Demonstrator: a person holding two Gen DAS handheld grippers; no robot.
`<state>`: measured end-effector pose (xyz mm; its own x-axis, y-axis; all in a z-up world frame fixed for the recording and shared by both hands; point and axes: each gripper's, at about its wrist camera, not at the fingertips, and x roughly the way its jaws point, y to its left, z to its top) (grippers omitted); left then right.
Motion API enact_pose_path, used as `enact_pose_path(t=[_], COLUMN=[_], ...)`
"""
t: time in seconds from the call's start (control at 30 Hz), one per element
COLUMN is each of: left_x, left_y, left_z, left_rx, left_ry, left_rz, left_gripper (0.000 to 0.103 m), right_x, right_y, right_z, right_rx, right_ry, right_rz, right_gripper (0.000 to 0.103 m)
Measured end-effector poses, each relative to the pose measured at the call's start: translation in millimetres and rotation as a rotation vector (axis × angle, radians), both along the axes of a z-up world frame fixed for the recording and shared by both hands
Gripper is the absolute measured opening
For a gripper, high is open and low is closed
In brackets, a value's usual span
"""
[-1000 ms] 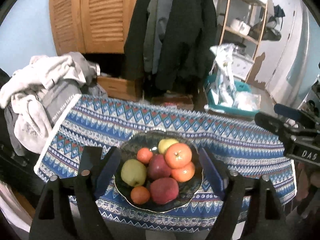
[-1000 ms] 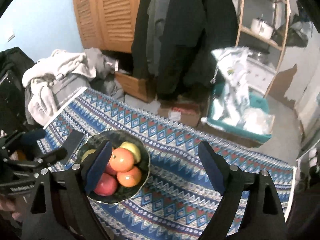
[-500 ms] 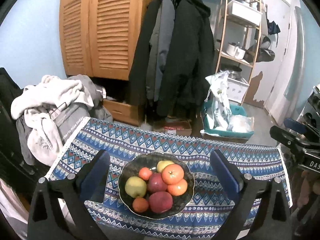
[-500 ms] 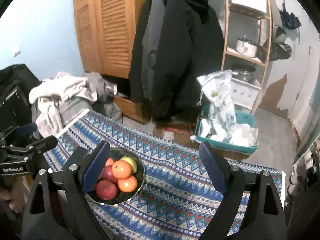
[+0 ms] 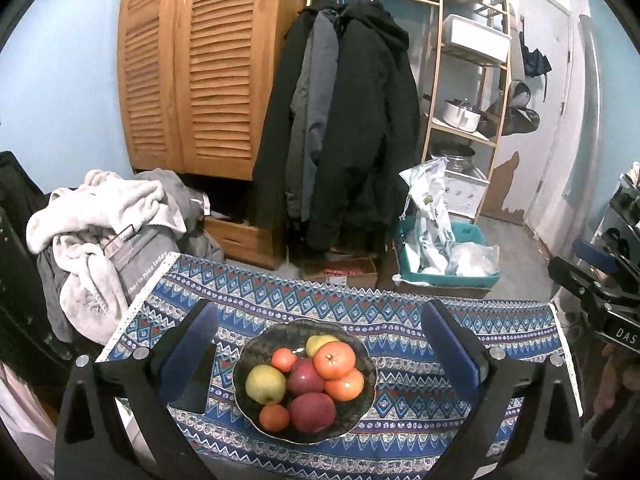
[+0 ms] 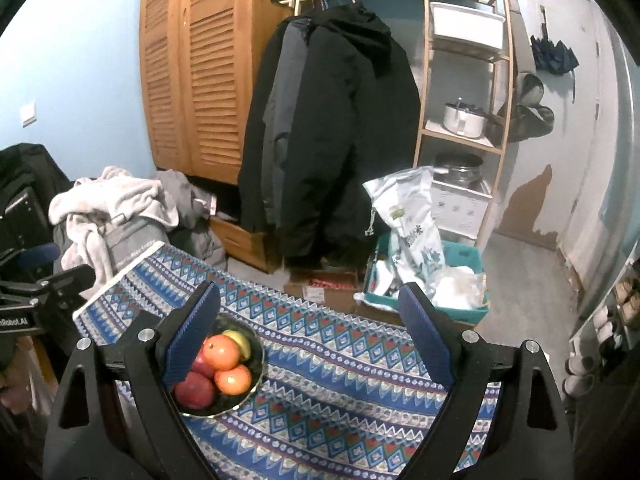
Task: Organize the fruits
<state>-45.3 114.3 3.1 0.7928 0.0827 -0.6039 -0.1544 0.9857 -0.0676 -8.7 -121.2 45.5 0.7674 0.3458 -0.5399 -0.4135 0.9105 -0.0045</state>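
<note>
A dark glass bowl (image 5: 362, 408) stands on the blue patterned tablecloth (image 5: 416, 320). It holds several fruits: a green apple (image 5: 265, 384), red apples (image 5: 313, 412), oranges (image 5: 334, 359) and a yellow-green fruit (image 5: 318, 342) at the back. My left gripper (image 5: 318, 350) is open and empty, held above and behind the bowl. My right gripper (image 6: 310, 336) is open and empty, up to the right of the bowl (image 6: 256, 364); its left finger hides part of the fruit. The right gripper shows at the left wrist view's right edge (image 5: 592, 280).
A heap of clothes (image 5: 108, 232) lies off the table's left end. Beyond the far edge stand a wooden louvred wardrobe (image 5: 188, 72), hanging coats (image 5: 348, 128), a teal crate of bags (image 5: 440, 256) and a shelf rack (image 5: 468, 92).
Both grippers have risen and pulled back from the bowl, which now looks smaller and lower in both views. Both stay open; the fruit has not moved.
</note>
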Motion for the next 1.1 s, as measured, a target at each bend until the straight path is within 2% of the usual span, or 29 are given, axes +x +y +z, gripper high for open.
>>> enact_pose_path(t=[0.5, 1.1], left_x=[-2, 0], left_y=[-17, -19], left_z=[3, 2], left_rx=[0.042, 0.046], left_ry=[-0.004, 0.012], left_rz=[-0.019, -0.019], left_gripper=[0.102, 0.102], right_x=[0, -3], right_y=[-15, -16], right_z=[-7, -9], right_rx=[-0.014, -0.016], right_ry=[0.013, 0.014], right_rz=[-0.024, -0.024], right_gripper=[0.089, 0.089])
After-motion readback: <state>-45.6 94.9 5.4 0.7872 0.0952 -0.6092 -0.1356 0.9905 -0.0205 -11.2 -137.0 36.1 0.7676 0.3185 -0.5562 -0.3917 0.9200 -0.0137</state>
